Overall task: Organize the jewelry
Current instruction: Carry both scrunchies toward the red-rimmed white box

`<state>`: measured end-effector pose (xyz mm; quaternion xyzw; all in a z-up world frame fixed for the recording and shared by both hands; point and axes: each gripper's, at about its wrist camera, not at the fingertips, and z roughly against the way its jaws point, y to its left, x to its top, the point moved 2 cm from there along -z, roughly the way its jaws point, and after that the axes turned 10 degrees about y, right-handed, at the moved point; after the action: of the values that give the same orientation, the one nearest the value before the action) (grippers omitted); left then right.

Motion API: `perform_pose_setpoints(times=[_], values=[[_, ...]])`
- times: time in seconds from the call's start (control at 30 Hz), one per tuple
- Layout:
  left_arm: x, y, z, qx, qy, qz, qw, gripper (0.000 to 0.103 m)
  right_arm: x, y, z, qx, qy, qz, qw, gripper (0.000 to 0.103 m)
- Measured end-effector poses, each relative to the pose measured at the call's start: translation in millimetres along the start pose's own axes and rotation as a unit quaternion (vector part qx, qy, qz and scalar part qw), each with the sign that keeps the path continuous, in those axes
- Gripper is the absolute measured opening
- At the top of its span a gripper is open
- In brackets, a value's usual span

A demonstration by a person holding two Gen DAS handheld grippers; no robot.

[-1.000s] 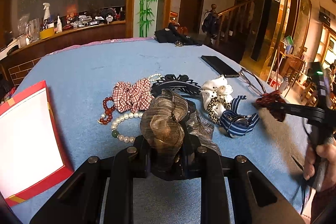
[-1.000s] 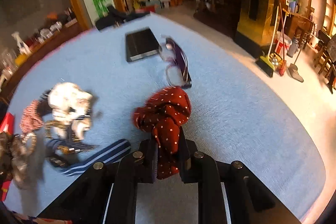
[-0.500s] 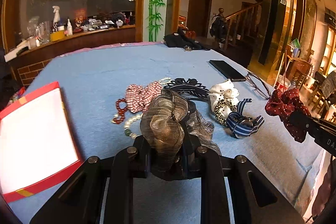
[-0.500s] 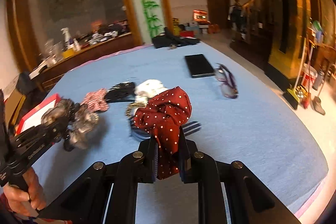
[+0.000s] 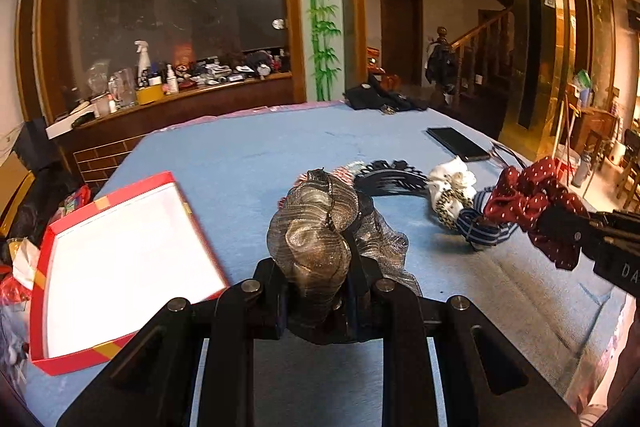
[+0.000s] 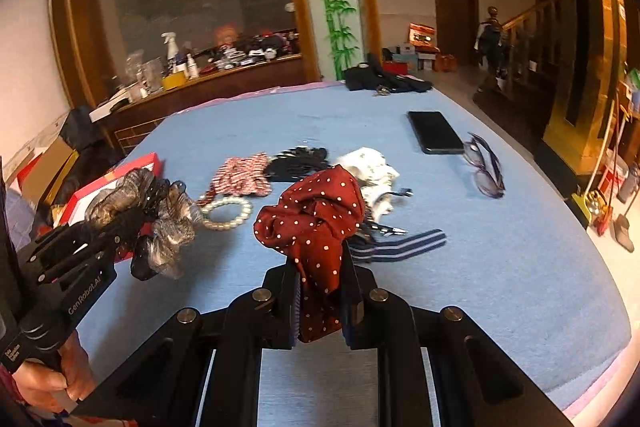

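My left gripper (image 5: 318, 291) is shut on a bronze mesh hair bow (image 5: 312, 227), held above the blue tablecloth (image 5: 248, 155). My right gripper (image 6: 320, 291) is shut on a dark red polka-dot scrunchie (image 6: 316, 219), also off the table. Each gripper shows in the other's view: the right gripper (image 5: 560, 227) at the right edge, the left gripper (image 6: 132, 223) at the lower left with its bow (image 6: 160, 211). A red box with a white inside (image 5: 120, 259) lies open at the left. On the cloth lie a plaid scrunchie (image 6: 244, 175), pearl bracelet (image 6: 228, 213), black comb clip (image 6: 296, 163), white scrunchie (image 6: 368, 167) and striped bow (image 6: 400, 247).
A black phone (image 6: 434, 133) and purple glasses (image 6: 486, 175) lie at the right of the table. Dark cloth (image 6: 384, 79) sits at the far edge. A cluttered wooden counter (image 5: 172, 95) runs behind. A hand (image 6: 52, 375) grips the left tool's handle.
Both grippers rose and swung left with their loads. The red box now looms larger in the left wrist view, and the right gripper with the red scrunchie came closer to the left one.
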<state>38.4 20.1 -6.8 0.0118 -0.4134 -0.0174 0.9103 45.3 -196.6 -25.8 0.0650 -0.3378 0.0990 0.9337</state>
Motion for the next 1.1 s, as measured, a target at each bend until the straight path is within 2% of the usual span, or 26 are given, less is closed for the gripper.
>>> perform_pose_setpoints(times=[1.1], values=[[-20, 116, 26, 0.042, -0.017, 0.102, 0.9937, 0.021, 21, 137, -12, 0.057, 0.021, 0.115, 0.991, 0.018]])
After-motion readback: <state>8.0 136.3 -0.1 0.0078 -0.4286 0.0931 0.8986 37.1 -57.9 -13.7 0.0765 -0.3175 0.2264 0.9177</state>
